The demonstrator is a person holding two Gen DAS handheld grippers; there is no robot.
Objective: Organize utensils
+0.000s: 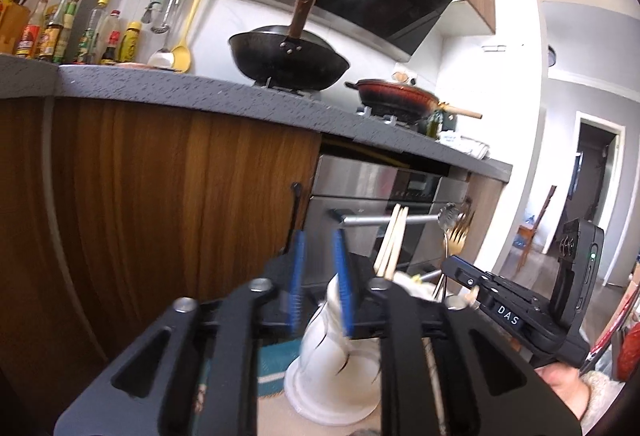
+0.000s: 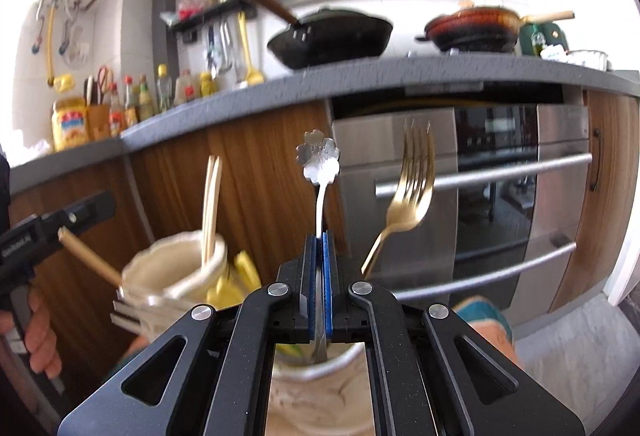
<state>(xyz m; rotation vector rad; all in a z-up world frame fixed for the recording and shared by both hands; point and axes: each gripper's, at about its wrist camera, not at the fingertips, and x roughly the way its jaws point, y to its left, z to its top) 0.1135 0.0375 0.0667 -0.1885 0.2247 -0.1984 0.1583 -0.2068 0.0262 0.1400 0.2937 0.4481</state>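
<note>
My right gripper (image 2: 319, 242) is shut on the stem of a silver spoon (image 2: 318, 155) with a flower-shaped end. The spoon stands upright, its lower end in a cream holder (image 2: 316, 396) below the jaws. A gold fork (image 2: 412, 175) stands in that same holder, tines up. To the left, a second cream holder (image 2: 176, 268) has two chopsticks (image 2: 210, 203) upright in it, and a tan stick (image 2: 88, 256) leans out toward my left gripper (image 2: 76, 213). My left gripper (image 1: 320, 256) is open, its blue pads apart with nothing between them, just in front of a white holder (image 1: 332, 356).
A grey counter (image 1: 180, 91) carries a black wok (image 1: 288, 59), a red pan (image 1: 396, 95) and sauce bottles (image 1: 60, 31). Below are wooden cabinet doors (image 1: 160, 195) and a steel oven (image 2: 500, 195) with bar handles. A person's hand (image 2: 40, 340) holds the left gripper.
</note>
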